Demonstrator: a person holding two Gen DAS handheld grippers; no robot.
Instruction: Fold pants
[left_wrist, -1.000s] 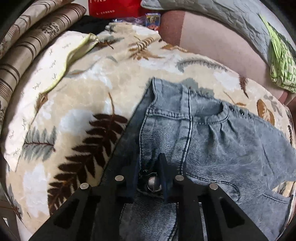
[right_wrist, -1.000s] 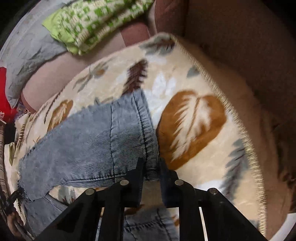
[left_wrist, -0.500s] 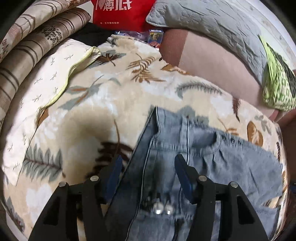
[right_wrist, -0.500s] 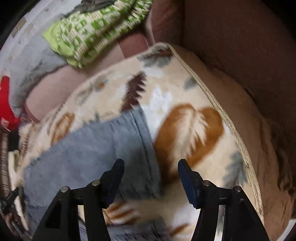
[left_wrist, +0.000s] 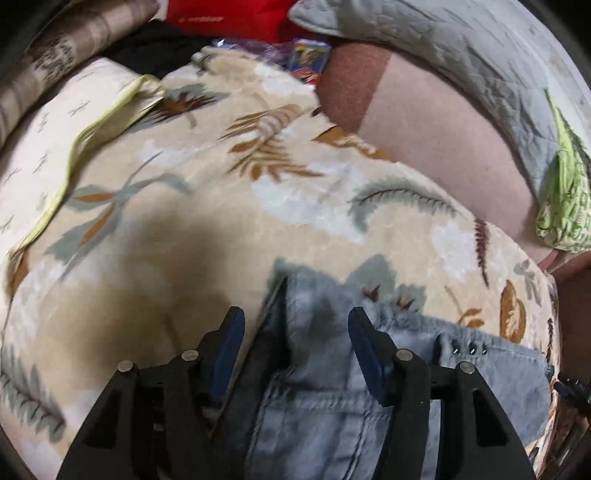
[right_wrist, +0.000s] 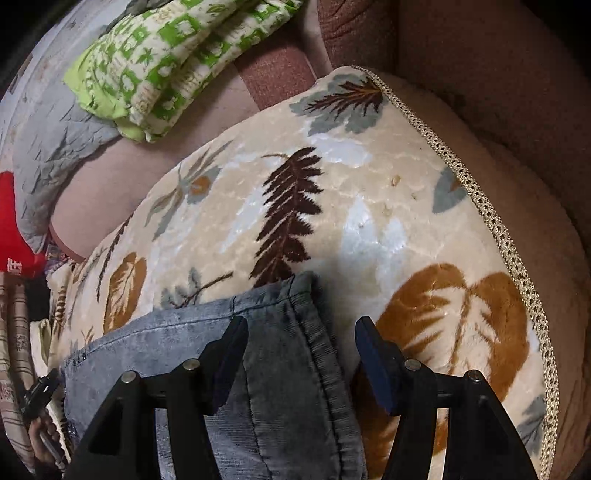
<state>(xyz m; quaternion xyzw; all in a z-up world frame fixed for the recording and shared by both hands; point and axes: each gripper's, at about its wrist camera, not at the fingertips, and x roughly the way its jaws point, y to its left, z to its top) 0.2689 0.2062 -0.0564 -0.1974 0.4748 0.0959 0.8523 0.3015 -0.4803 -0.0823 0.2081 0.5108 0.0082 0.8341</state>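
Pants: the blue jeans (left_wrist: 332, 406) lie flat on the leaf blanket (left_wrist: 184, 240), right under and just past both tools.

Left tool: the left tool (left_wrist: 295, 332) is wide open and holds nothing. The waist end of the jeans sits between its two fingers and a bit below them. A row of little metal studs (left_wrist: 469, 350) is off to its right side.

Left tool and the cloth: I cannot tell if the fingers touch the jeans or hang just above them.

Long way of the pants: the jeans run sideways, from the left tool across to the right tool. They do not point away from the tools.

Right tool: the right tool (right_wrist: 301, 341) is wide open too and holds nothing. The hem (right_wrist: 317, 354) of the jeans lies between its fingers, closer to its left finger. Bare blanket is under its right finger.

Who is nearer: each tool is close to its own end, the left one to the waist end and the right one to the hem end.

Next move, my guess: each tool could pinch its end, then bring one end over to the other.

Watch out: the thick hem may slip.
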